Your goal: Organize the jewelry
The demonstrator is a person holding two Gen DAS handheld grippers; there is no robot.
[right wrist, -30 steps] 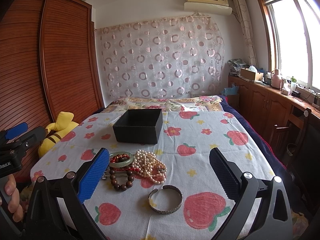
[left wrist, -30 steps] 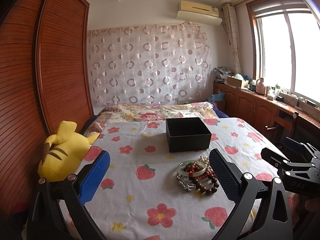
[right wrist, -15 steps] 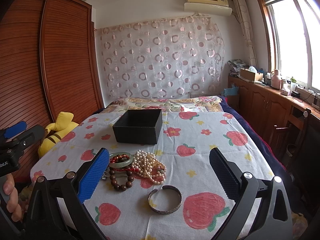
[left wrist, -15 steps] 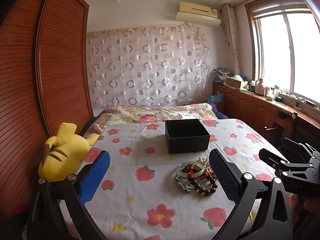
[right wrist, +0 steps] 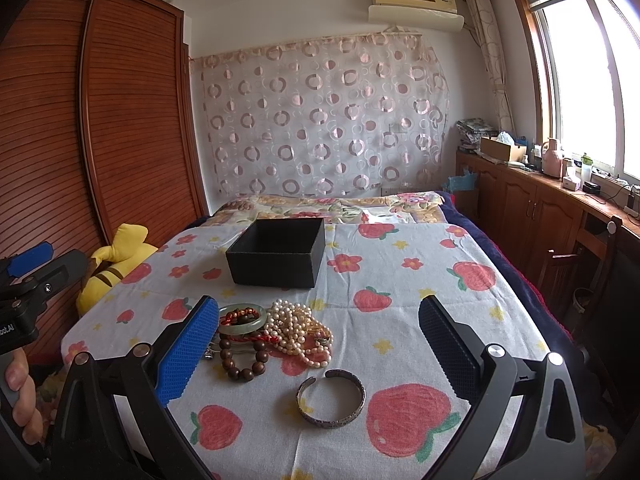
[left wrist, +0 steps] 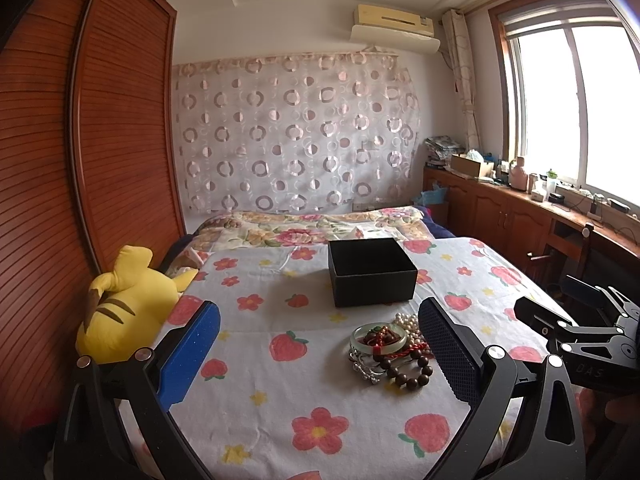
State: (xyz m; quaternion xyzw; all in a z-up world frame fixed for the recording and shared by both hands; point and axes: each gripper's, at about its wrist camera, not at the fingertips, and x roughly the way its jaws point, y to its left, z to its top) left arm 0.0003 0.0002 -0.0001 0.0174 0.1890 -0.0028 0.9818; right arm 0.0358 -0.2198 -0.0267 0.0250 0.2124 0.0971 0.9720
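A: Left gripper (left wrist: 318, 338) — state of the fingers?
B: Spread wide, grasping nothing, above the bed (left wrist: 256, 392). Blue pad at 9 o'clock, black pad at 3 o'clock.
A: Right gripper (right wrist: 318, 338)?
B: Same: fingers released, nothing between the pads, hovering over the flowered sheet.
A: Jewelry position?
B: Right wrist view: a pile just ahead of the blue pad, at 10 o'clock from the gap. Jade bangle (right wrist: 241, 319) with red cord across it, dark wooden bead bracelet (right wrist: 240, 360) just below, touching. Pearl necklace (right wrist: 298, 330) heaped at the bangle's 3 o'clock, touching it. Silver cuff bracelet (right wrist: 331, 398) lies apart at 6 o'clock of the pearls, flat, opening facing away.
A: Container?
B: Black box (right wrist: 278, 251), open-topped, upright, at 12 o'clock beyond the pile; inside looks dark, contents not discernible.
A: Periphery?
B: Yellow plush toy (left wrist: 128, 308) at the bed's left edge, against the wooden wardrobe (left wrist: 100, 140).
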